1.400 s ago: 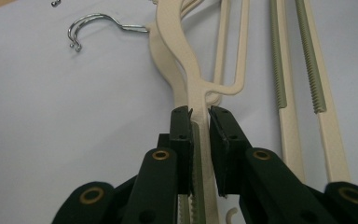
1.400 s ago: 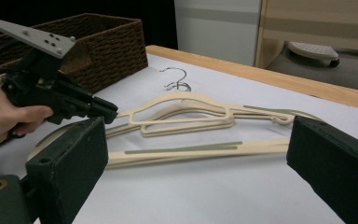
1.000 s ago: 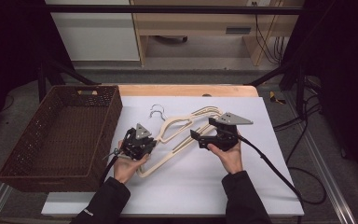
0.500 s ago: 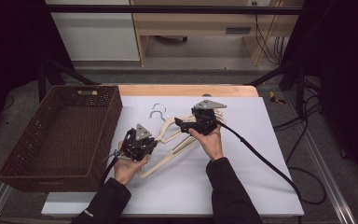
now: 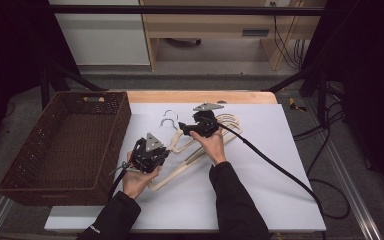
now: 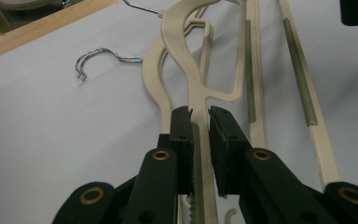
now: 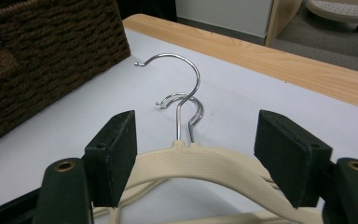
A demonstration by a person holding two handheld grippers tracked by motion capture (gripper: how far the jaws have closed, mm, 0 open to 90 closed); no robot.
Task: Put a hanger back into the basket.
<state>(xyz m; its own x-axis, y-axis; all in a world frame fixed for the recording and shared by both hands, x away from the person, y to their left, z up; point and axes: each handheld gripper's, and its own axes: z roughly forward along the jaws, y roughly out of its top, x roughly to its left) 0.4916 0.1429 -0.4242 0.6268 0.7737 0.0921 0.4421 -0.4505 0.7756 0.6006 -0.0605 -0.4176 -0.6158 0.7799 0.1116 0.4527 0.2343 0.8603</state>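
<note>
Several cream plastic hangers [image 5: 192,150] with metal hooks [image 5: 169,118] lie stacked on the white table sheet. My left gripper [image 5: 166,151] sits at the pile's near left end. In the left gripper view it [image 6: 199,119] is shut on one hanger's thin ridged arm [image 6: 196,140]. My right gripper [image 5: 181,127] is at the hanger necks just behind the hooks. In the right gripper view its jaws [image 7: 198,133] stand open on either side of the top hanger's shoulder [image 7: 200,163], pads clear of it. They have just been closing.
A brown woven basket [image 5: 122,120] stands at the left of the sheet, close to the hooks, and its wall [image 7: 42,51] is in the right gripper view too. The table's wooden far edge [image 5: 200,96] runs behind. A black cable [image 5: 280,170] trails right.
My right gripper has moved left and away from the person, from the hangers' right side to the necks by the hooks, and its jaws have narrowed. The left gripper has stayed put.
</note>
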